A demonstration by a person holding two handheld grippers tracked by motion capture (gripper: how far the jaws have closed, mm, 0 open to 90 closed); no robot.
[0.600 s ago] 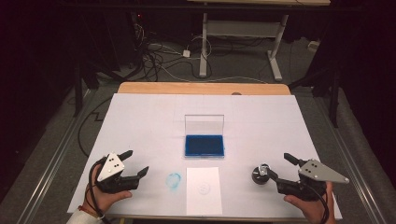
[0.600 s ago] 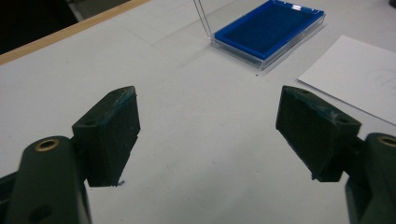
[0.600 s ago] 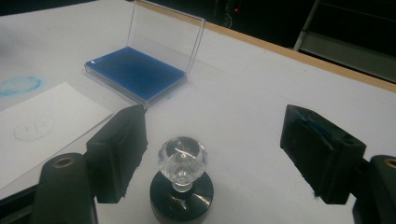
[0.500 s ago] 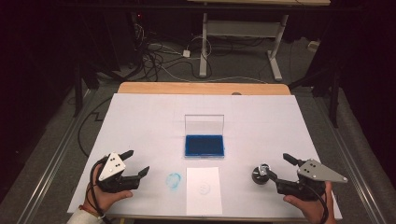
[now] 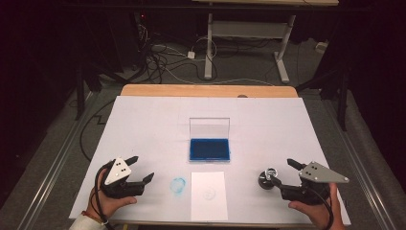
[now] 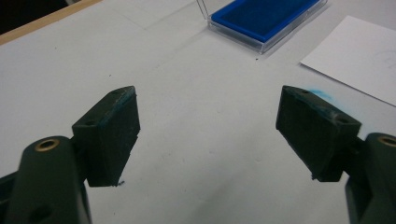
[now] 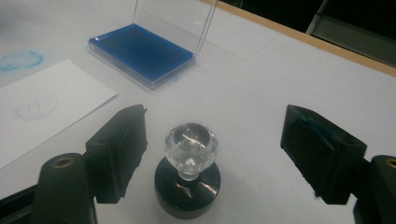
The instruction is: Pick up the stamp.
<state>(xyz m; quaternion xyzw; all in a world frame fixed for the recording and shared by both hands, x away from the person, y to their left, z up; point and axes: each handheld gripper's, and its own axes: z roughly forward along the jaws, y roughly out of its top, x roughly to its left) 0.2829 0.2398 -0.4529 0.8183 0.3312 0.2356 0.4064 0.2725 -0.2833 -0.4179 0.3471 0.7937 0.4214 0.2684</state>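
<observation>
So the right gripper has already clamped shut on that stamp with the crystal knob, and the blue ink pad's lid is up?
Not clamped: in the right gripper view the right gripper stands open, the stamp between its jaws, untouched. The ink pad lid is indeed up.
</observation>
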